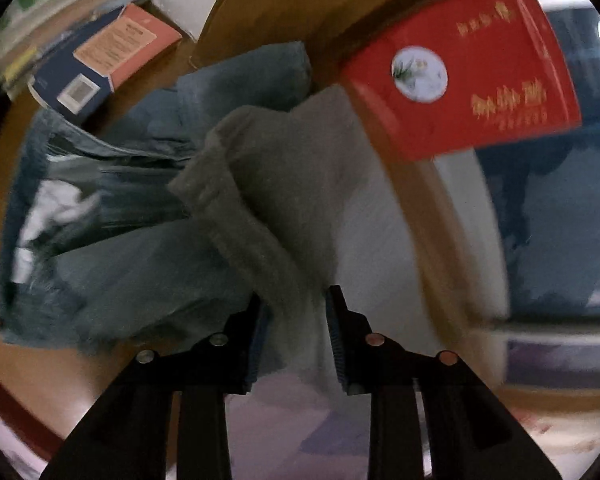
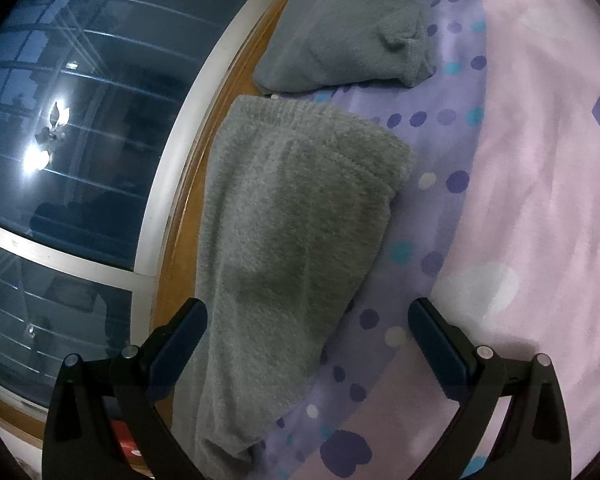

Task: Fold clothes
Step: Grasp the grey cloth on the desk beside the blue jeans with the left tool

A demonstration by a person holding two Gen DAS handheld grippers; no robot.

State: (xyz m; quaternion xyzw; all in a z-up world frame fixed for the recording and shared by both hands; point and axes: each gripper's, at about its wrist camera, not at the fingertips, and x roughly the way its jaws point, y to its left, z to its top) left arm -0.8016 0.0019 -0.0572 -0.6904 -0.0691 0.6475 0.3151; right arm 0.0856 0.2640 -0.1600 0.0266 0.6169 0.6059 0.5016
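In the left wrist view a grey fleece garment (image 1: 284, 168) rises in a bunched fold off the surface, and my left gripper (image 1: 294, 312) is shut on its lower edge, the cloth filling the gap between the black fingers. Behind it lies a crumpled teal-grey garment (image 1: 140, 264). In the right wrist view the grey fleece garment (image 2: 300, 208) lies folded lengthwise on the bed by the window sill. My right gripper (image 2: 306, 320) hovers over its near end, open wide, with nothing pinched. A folded blue-grey garment (image 2: 340, 28) lies farther back.
A red box (image 1: 460, 72) and a stack of books (image 1: 100, 60) sit on the wooden sill (image 1: 280, 4). A dark window (image 2: 80, 140) with a white frame runs along the bed's left side. The pink and purple dotted sheet (image 2: 540, 200) spreads to the right.
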